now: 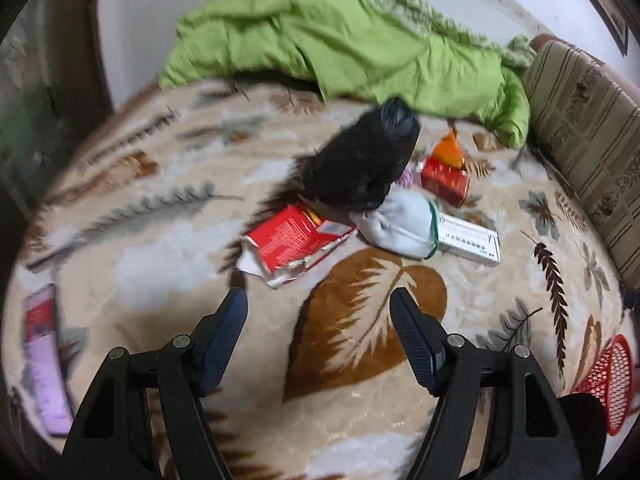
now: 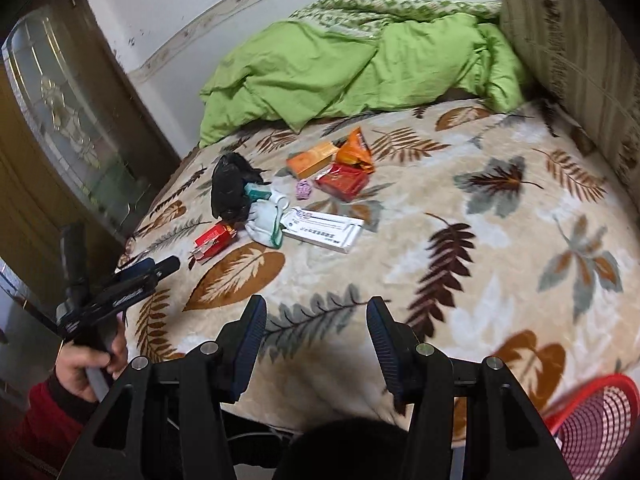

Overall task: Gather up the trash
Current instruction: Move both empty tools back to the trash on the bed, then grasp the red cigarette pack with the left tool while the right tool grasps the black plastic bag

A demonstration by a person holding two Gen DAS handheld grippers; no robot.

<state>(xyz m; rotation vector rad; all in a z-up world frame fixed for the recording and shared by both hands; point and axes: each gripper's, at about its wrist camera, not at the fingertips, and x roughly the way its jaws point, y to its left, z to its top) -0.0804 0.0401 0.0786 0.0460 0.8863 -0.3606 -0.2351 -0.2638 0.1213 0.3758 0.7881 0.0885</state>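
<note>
Trash lies in a cluster on the leaf-patterned blanket (image 2: 460, 200): a black plastic bag (image 1: 360, 164) (image 2: 230, 188), a torn red carton (image 1: 292, 240) (image 2: 214, 238), a white crumpled cloth or bag (image 1: 400, 224) (image 2: 266, 218), a long white box (image 1: 468, 242) (image 2: 324, 230), a red packet (image 1: 444, 180) (image 2: 344, 182), an orange wrapper (image 1: 450, 150) (image 2: 356, 148) and an orange box (image 2: 312, 160). My left gripper (image 1: 318, 304) is open and empty, short of the red carton; it also shows in the right wrist view (image 2: 160, 266). My right gripper (image 2: 316, 308) is open and empty, well back from the cluster.
A red mesh basket (image 2: 600, 428) (image 1: 612, 380) sits at the bed's near right edge. A green quilt (image 2: 360, 64) is bunched at the far side, a striped cushion (image 2: 580, 52) on the right. A purple and red packet (image 1: 44, 356) lies at the left. A wooden cabinet (image 2: 60, 128) stands left.
</note>
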